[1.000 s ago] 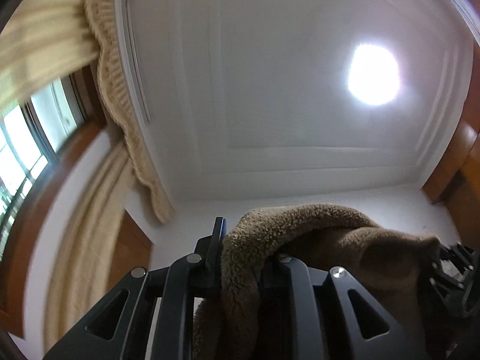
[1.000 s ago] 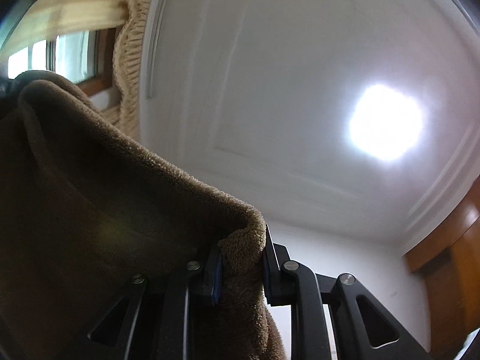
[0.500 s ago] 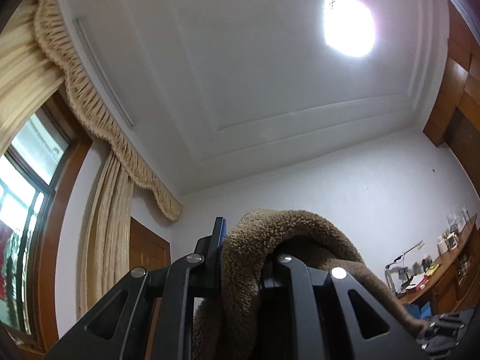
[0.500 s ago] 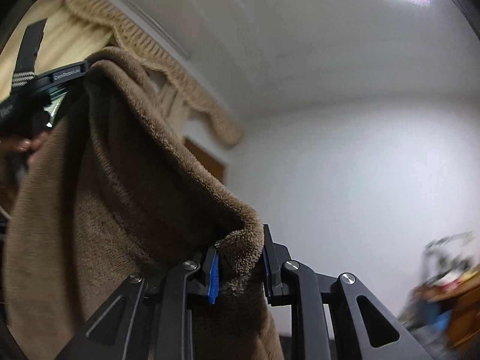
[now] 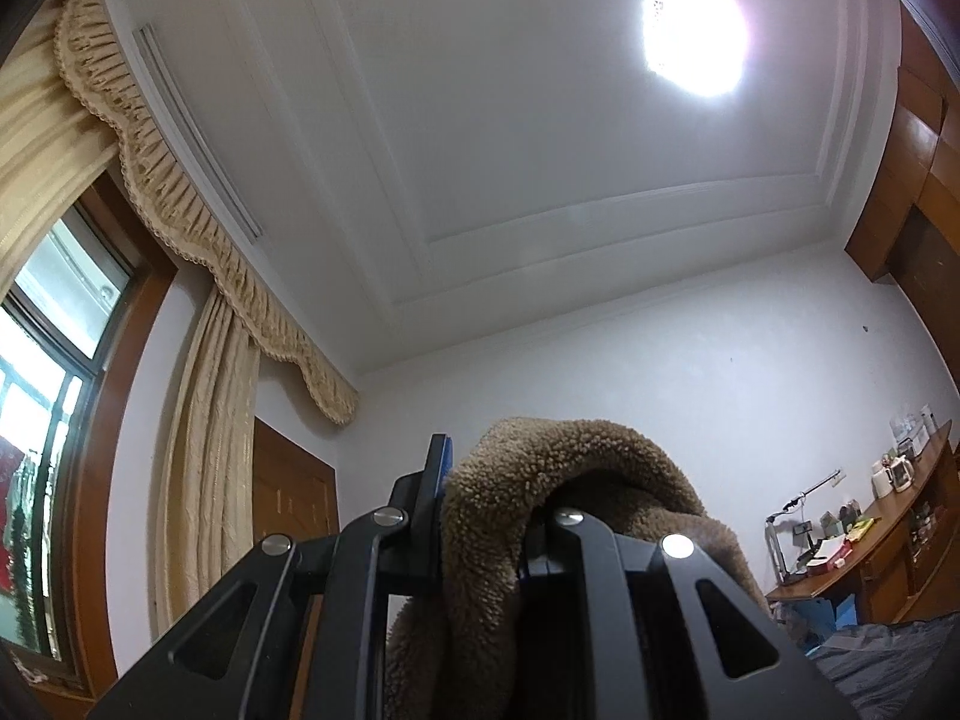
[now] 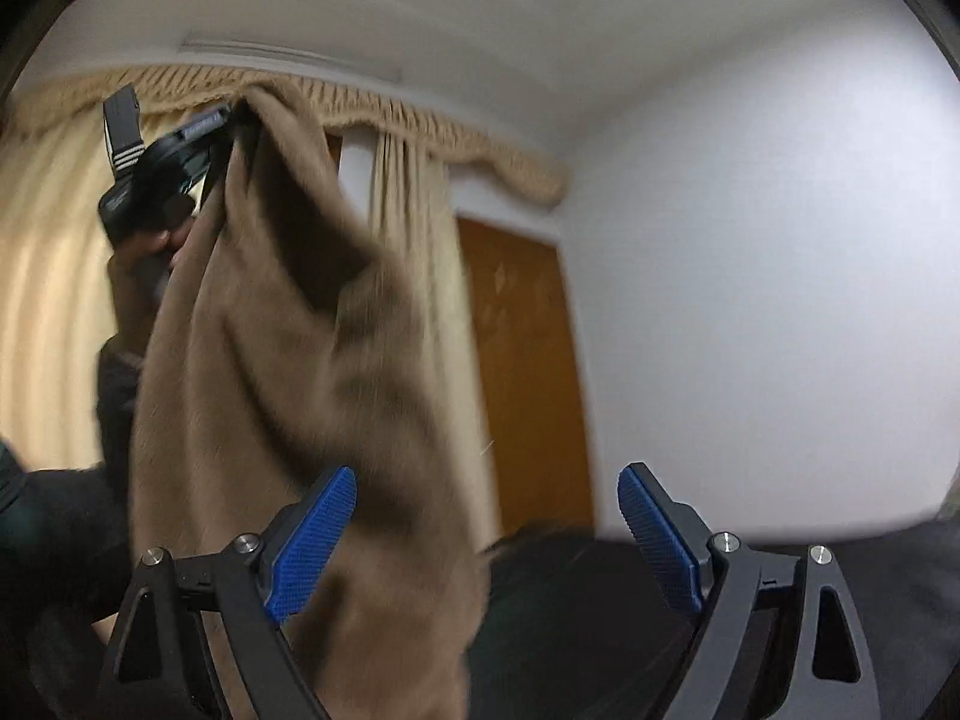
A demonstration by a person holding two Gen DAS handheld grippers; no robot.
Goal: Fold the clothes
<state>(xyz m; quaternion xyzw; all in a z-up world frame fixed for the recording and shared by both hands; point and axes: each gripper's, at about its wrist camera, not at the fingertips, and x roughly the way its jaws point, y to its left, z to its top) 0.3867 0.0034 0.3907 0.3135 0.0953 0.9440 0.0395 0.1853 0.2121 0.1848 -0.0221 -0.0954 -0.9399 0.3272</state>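
Note:
A brown fleece garment [image 5: 528, 516] bulges out of my left gripper [image 5: 489, 486], which is shut on a fold of it and points up toward the ceiling. In the right wrist view the same garment [image 6: 288, 372] hangs down from the left gripper [image 6: 234, 126], held high at the upper left by a hand. My right gripper [image 6: 486, 504] sits lower, its jaws opening wide. The cloth hangs past its left blue pad [image 6: 312, 534], and the pads do not press on it.
A beige curtain [image 5: 204, 480] and window [image 5: 42, 396] stand at the left, a wooden door [image 6: 516, 372] behind. A cluttered wooden desk [image 5: 852, 552] lines the right wall. Dark bedding [image 5: 888, 660] lies at the lower right.
My right gripper has let go of the brown garment, opened wide and dropped down, tilting from the ceiling toward the wall. The left gripper kept its hold and tilted lower, toward the wall.

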